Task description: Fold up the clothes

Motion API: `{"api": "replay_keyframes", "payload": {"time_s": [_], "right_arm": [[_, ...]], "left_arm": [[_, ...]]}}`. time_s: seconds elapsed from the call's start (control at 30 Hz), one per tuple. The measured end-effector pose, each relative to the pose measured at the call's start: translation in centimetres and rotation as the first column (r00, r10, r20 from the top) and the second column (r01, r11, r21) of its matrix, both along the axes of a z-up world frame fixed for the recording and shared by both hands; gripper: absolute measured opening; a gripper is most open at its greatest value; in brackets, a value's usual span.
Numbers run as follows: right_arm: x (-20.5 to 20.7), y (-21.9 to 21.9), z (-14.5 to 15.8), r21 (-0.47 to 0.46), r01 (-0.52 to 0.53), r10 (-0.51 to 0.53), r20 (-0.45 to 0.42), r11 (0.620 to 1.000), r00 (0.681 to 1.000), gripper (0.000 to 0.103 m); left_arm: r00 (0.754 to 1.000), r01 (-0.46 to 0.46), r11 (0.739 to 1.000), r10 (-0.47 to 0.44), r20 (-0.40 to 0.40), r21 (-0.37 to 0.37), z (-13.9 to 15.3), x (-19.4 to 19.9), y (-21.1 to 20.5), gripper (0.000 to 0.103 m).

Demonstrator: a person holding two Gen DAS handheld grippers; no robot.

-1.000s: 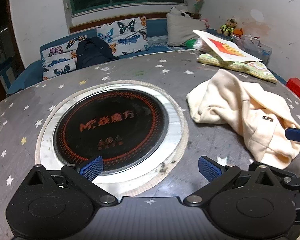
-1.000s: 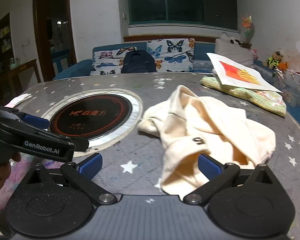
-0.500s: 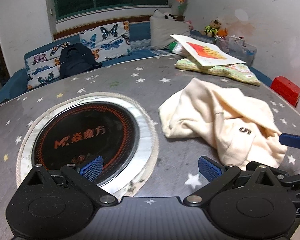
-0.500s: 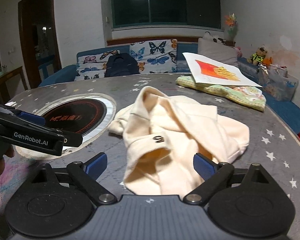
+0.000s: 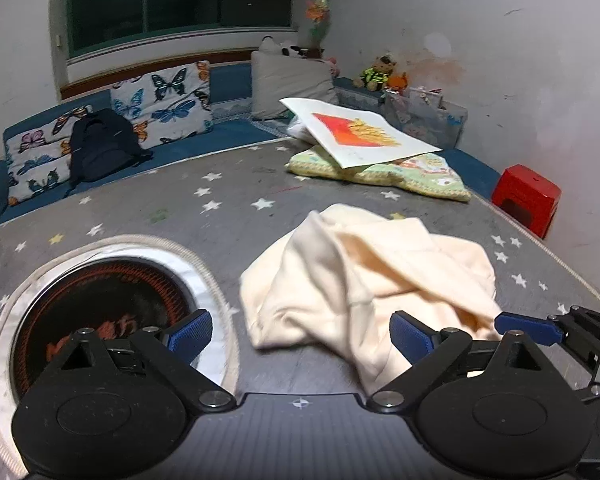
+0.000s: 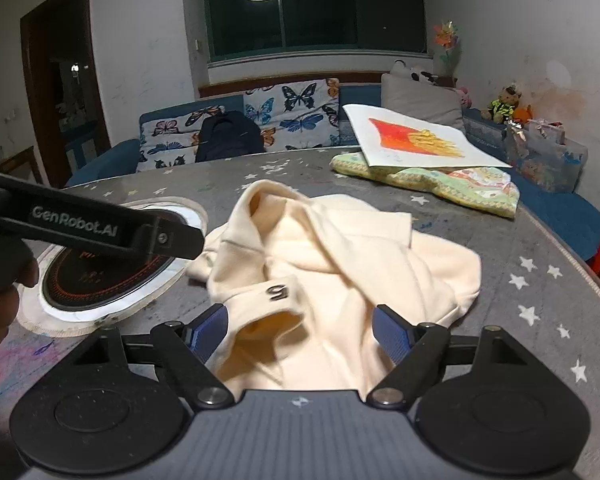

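1. A crumpled cream garment (image 6: 332,276) lies in a loose heap on the grey star-printed table (image 6: 540,264), with a small dark "5" tag (image 6: 278,292) showing on a fold facing the right claw.
2. The right claw (image 6: 300,330) is spread wide, and the garment's near edge sits between its blue pads (image 6: 208,330) without being pinched.
3. The left claw (image 5: 300,330) is also spread wide. The garment (image 5: 364,280) lies just ahead of it and toward its right pad; nothing is gripped.
4. In the left wrist view, one blue pad of the right claw (image 5: 526,325) reaches in from the right, at the garment's edge; whether it touches the cloth cannot be told.
5. To the left of both claws, a round black induction plate (image 6: 100,276) is set into the table.
6. Farther ahead of the claws, a printed sheet showing fries (image 6: 416,138) rests on a folded green patterned cloth (image 6: 452,184).
7. Beyond the table stands a blue sofa with butterfly cushions (image 6: 292,112) and a dark backpack (image 6: 228,136).
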State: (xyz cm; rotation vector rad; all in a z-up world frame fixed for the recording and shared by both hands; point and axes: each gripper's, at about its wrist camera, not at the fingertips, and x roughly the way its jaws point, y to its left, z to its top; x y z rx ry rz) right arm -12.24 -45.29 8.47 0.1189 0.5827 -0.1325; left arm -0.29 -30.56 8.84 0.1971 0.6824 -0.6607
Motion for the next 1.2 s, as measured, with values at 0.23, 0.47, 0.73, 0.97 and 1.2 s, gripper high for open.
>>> {"api": "replay_keyframes", "payload": {"time_s": [0.23, 0.47, 0.73, 0.97, 1.2], "right_arm": [[0.6, -1.5, 0.1, -0.006, 0.038, -0.038, 0.007, 0.999, 0.999, 0.077], [1.4, -2.7, -0.2, -0.034, 0.070, -0.070, 0.000, 0.997, 0.998, 0.071], [1.7, -3.2, -0.8, -0.048, 0.072, -0.073, -0.019, 0.996, 0.997, 0.065], [2.6, -3.0, -1.1, -0.091, 0.061, -0.064, -0.034, 0.994, 0.997, 0.064], [3.6, -4.1, -2.7, -0.122, 0.072, -0.083, -0.090, 0.990, 0.992, 0.036]], "left_arm": [[0.999, 0.033, 0.999, -0.032, -0.035, 0.011, -0.5, 1.3, -2.5, 0.082], [0.993, 0.064, 0.998, -0.063, -0.097, 0.010, -1.7, 2.7, -4.0, 0.021], [0.992, 0.081, 0.996, -0.083, -0.097, -0.023, -2.1, 2.5, -2.7, 0.009], [0.993, 0.052, 0.998, -0.056, -0.108, -0.039, -2.1, 2.5, -0.1, 0.008], [0.993, 0.040, 0.997, -0.047, -0.112, -0.059, -1.8, 2.0, 2.9, 0.008]]}}
